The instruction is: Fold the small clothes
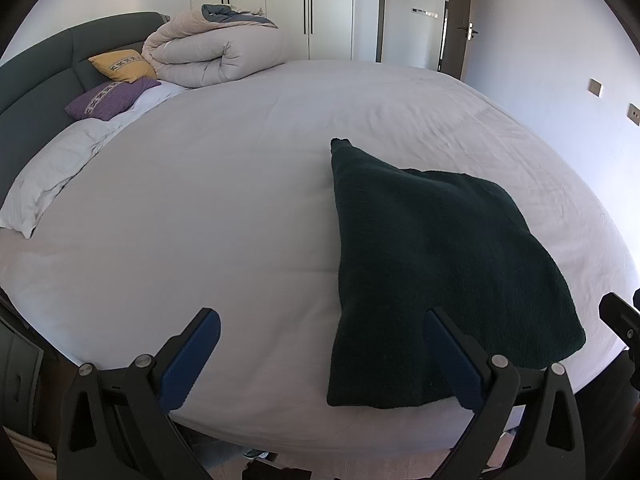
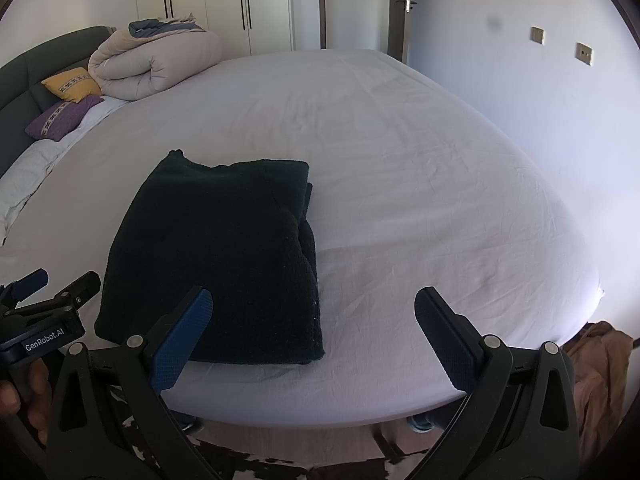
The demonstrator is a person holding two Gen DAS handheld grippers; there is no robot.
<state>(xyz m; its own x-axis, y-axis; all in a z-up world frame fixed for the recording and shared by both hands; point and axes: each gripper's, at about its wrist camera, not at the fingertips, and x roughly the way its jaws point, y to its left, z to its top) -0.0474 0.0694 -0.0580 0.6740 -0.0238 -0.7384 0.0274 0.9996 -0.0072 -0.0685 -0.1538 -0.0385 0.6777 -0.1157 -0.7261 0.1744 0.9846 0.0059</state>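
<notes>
A dark green fleece garment (image 1: 432,256) lies folded in a neat rectangle on the white bed sheet (image 1: 224,200) near the front edge; it also shows in the right wrist view (image 2: 216,256). My left gripper (image 1: 320,344) is open and empty, hovering at the bed's front edge, its right finger over the garment's near part. My right gripper (image 2: 312,328) is open and empty, just right of the garment's near right corner. The left gripper (image 2: 52,292) also shows at the left edge of the right wrist view.
A rolled beige duvet (image 1: 212,52) sits at the far left by the dark headboard (image 1: 36,80), with a yellow cushion (image 1: 122,65), a purple cushion (image 1: 110,98) and a white pillow (image 1: 52,176). Wardrobes and a door stand behind. Brown cloth (image 2: 600,372) hangs off the right.
</notes>
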